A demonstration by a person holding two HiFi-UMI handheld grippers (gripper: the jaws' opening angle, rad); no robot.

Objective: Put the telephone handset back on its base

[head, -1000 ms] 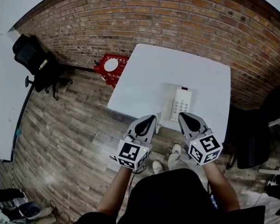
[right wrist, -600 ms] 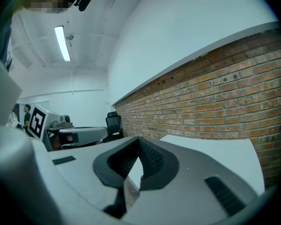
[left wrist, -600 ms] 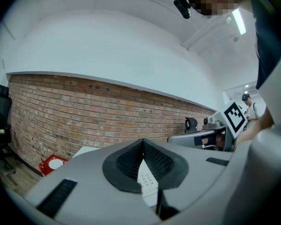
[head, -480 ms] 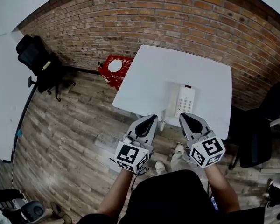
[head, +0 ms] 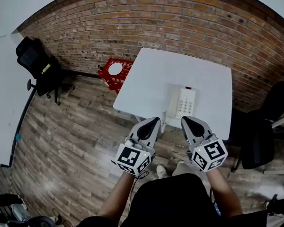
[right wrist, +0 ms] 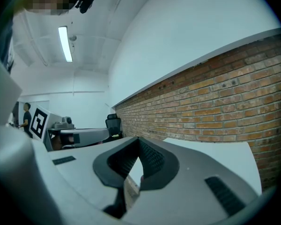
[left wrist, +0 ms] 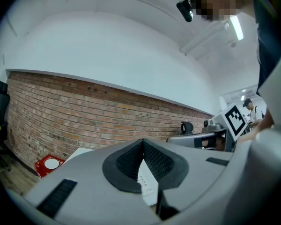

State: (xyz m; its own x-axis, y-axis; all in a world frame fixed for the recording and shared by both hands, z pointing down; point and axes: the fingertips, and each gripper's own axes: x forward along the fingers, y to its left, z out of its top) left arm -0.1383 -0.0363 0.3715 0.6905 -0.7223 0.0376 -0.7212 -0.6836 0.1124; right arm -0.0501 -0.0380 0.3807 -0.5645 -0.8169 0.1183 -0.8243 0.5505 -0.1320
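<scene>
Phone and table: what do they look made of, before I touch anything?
Phone: likely moulded plastic, off-white and matt, with rounded edges and a grid of small keys. Table: smooth white top, probably laminate or painted board, with an even colour and no grain showing. Neither is certain from this view.

**A:** surface (head: pixel 161 74) ahead of the left hand-held gripper (head: pixel 153 120) looks smooth matt white, telephone (head: pixel 182 103) plain plastic?

**B:** yep. wall (head: pixel 156 22) beyond it is rough brick, floor (head: pixel 71 126) underneath grainy wood planks.

Counter (head: pixel 170 74) lies bare left of and behind the phone (head: pixel 185 105). Brick wall (head: pixel 156 22) blocks the far side, and a red crate (head: pixel 114 72) sits on the floor by the counter's left corner.
</scene>
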